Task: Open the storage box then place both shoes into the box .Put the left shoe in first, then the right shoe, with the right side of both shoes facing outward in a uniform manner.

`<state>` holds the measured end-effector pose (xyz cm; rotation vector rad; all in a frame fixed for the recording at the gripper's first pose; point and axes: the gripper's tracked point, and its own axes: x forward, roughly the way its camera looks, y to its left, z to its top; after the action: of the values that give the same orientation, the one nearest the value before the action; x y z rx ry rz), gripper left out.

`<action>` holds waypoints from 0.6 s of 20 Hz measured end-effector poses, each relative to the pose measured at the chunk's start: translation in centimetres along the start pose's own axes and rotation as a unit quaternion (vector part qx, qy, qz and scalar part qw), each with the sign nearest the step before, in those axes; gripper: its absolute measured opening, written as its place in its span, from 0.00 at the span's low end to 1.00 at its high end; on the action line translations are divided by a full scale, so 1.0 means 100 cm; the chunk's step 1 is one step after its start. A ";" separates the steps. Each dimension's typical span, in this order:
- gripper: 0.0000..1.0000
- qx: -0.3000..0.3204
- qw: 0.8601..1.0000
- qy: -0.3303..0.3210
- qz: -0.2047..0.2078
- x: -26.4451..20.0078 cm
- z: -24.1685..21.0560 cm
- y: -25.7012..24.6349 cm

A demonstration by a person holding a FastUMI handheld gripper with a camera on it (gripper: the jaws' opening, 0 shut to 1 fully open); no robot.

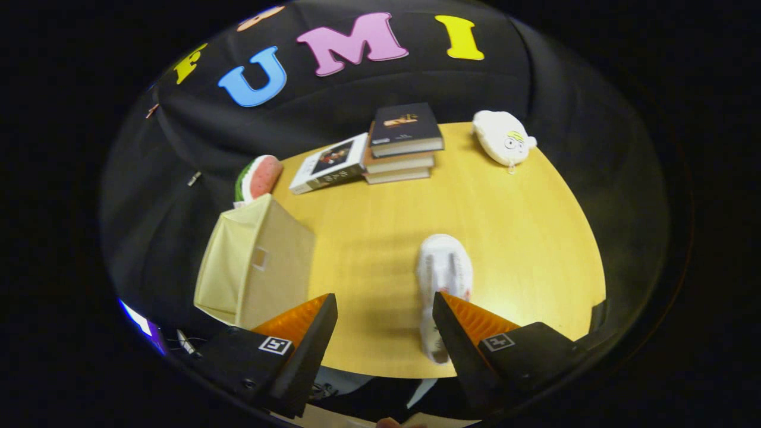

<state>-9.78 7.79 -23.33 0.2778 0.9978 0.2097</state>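
Gripper hangs above the round yellow wood-look table, fingers spread wide w/ nothing between them. One white lace-up sneaker lies on the table just ahead of the fingers, partly tucked behind one finger, toe pointing away toward the far side. Can't tell from here if it's the left or right shoe; blurred. The beige fabric storage box stands at the table's near edge beside the other finger, well apart from the sneaker; its opening isn't clear from this angle, so can't say if it's open or what's inside.

Further back: a watermelon-slice plush just behind the box, a stack of hardback books w/ a white-cover book leaning beside it, and a white round plush w/ a cartoon face near the far rim.

Step, as I read it: approach to the sneaker for pick-up. Next move needs the gripper brought down and shifted sideways so the shoe body sits between both fingers, then closed across its sides, w/ orientation kept so the right side ends up facing outward in the box.
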 end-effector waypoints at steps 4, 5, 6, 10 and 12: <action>0.99 0.010 0.999 0.026 -0.046 0.027 -0.029 -0.061; 0.99 0.005 0.998 0.036 -0.052 0.034 -0.036 -0.070; 0.99 -0.003 0.998 0.045 -0.054 0.039 -0.041 -0.075; 0.98 -0.044 0.995 0.065 -0.064 0.071 -0.053 -0.087; 0.97 -0.055 0.994 0.054 -0.074 0.087 -0.045 -0.093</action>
<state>-8.62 2.23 -35.53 0.0913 1.1046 0.1447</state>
